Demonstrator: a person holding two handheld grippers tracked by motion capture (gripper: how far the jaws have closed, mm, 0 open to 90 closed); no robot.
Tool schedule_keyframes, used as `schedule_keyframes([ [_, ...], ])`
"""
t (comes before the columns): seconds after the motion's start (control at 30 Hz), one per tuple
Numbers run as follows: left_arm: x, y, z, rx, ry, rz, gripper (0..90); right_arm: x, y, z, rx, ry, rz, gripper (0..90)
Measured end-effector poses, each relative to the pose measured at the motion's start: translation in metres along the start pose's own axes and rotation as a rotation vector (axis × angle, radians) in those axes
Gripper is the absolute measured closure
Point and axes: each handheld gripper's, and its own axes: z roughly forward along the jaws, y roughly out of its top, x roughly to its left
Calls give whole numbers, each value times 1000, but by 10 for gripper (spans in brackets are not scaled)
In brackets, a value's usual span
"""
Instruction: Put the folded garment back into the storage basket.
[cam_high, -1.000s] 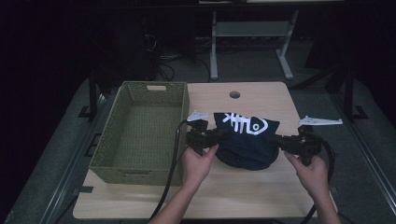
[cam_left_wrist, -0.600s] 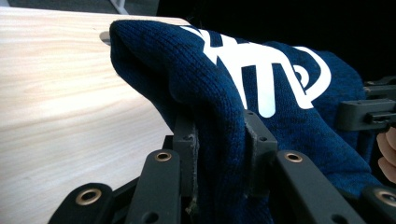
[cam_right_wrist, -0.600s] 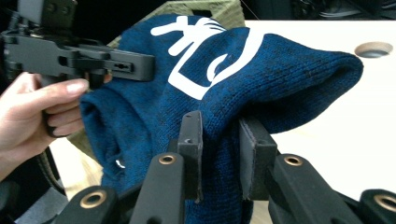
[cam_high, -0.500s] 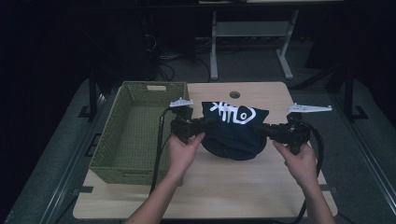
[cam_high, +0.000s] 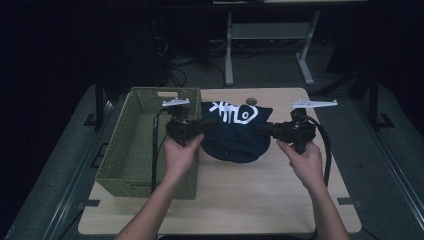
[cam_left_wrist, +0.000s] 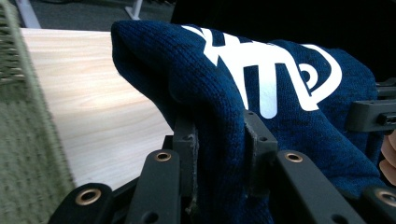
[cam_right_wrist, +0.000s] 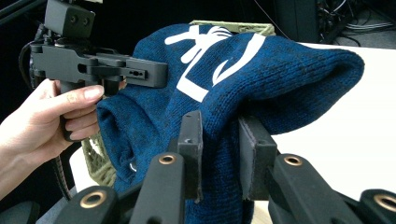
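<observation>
A folded dark blue knit garment (cam_high: 234, 131) with a white printed design hangs between my two grippers, lifted off the wooden table (cam_high: 250, 200). My left gripper (cam_high: 209, 125) is shut on its left edge, next to the right rim of the green woven basket (cam_high: 135, 145). In the left gripper view the blue knit (cam_left_wrist: 261, 84) is pinched between the pads (cam_left_wrist: 220, 154). On the garment's right edge my right gripper (cam_high: 262, 129) is shut. The right gripper view has the cloth (cam_right_wrist: 261, 70) clamped in its jaws (cam_right_wrist: 218, 144), with the other hand and its gripper (cam_right_wrist: 93, 67) beyond.
The green basket stands at the left of the table, open and holding nothing I can see. A round hole (cam_high: 251, 101) marks the tabletop's far edge. Metal desk legs (cam_high: 229, 50) and cables stand on the dark floor behind. Bare wood lies toward the front.
Both grippers have risen and moved left toward the basket, carrying the blue garment with them. It now hangs off the table, its left edge close to the basket's rim.
</observation>
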Motion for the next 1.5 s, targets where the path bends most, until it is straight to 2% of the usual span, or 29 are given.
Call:
schedule_keyframes([
  [0.67, 25, 12, -44, -50, 33, -25, 702, 21, 26, 39, 0, 62, -17, 729],
  [1.0, 44, 12, -65, -67, 33, -60, 698, 34, 37, 62, 18, 84, -44, 729],
  [1.1, 49, 11, -71, -79, 14, -89, 694, 38, 42, 68, 25, 90, -56, 729],
  [1.3, 56, 15, -80, -75, 27, -80, 691, 40, 47, 77, 37, 97, -66, 729],
  [1.37, 59, 15, -83, -78, 21, -103, 686, 42, 48, 81, 42, 101, -64, 729],
  [1.43, 63, 15, -85, -76, 23, -110, 681, 45, 51, 87, 43, 120, -60, 729],
  [1.5, 68, 16, -89, -78, 21, -118, 681, 47, 51, 89, 45, 119, -63, 729],
])
